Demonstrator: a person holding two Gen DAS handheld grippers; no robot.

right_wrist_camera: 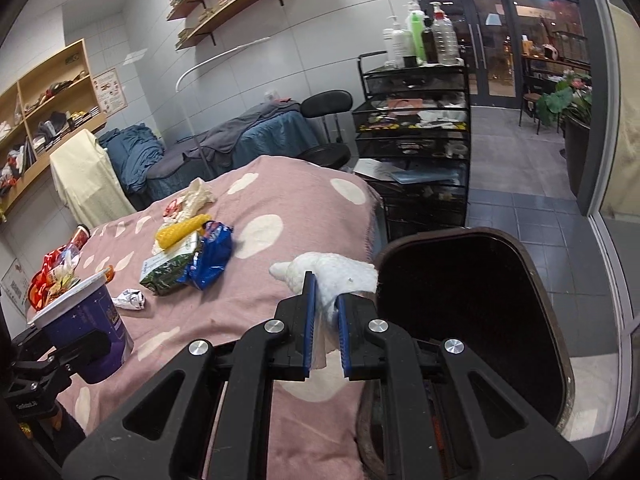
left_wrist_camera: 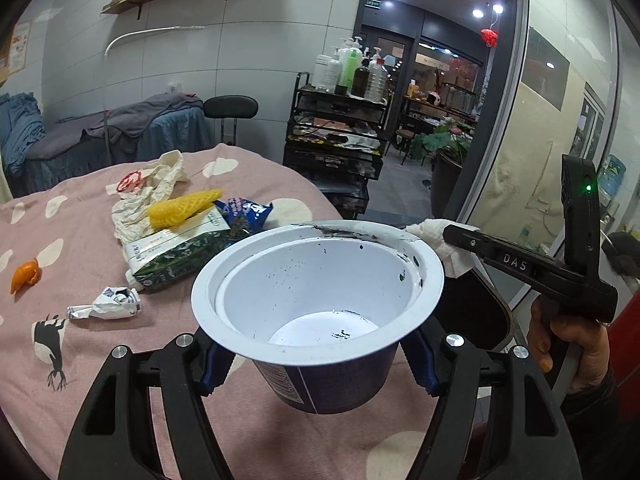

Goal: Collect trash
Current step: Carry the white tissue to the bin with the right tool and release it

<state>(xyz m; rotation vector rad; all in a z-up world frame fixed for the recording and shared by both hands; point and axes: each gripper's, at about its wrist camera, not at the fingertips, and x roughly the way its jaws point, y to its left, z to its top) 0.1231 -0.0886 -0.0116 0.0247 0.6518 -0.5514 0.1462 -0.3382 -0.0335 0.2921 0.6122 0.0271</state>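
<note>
Left fingers (left_wrist_camera: 316, 364) clamped on purple cup (left_wrist_camera: 320, 304), held above pink blanket (left_wrist_camera: 100, 360). Right fingers (right_wrist_camera: 325, 338) pinched on white tissue (right_wrist_camera: 332, 276), beside dark bin (right_wrist_camera: 472, 312). Wrappers (left_wrist_camera: 180, 248), yellow cone (left_wrist_camera: 184, 208), orange peel (left_wrist_camera: 25, 276) lie on blanket.

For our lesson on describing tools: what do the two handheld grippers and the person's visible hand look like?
Each gripper, left and right, has black plastic arms with triangular cut-outs, round silver bolts, and ribbed blue pads on the fingers. From the left camera, the right one shows white letters "DAS" and a green light. The hand has yellow-painted nails and a dark sleeve.
</note>
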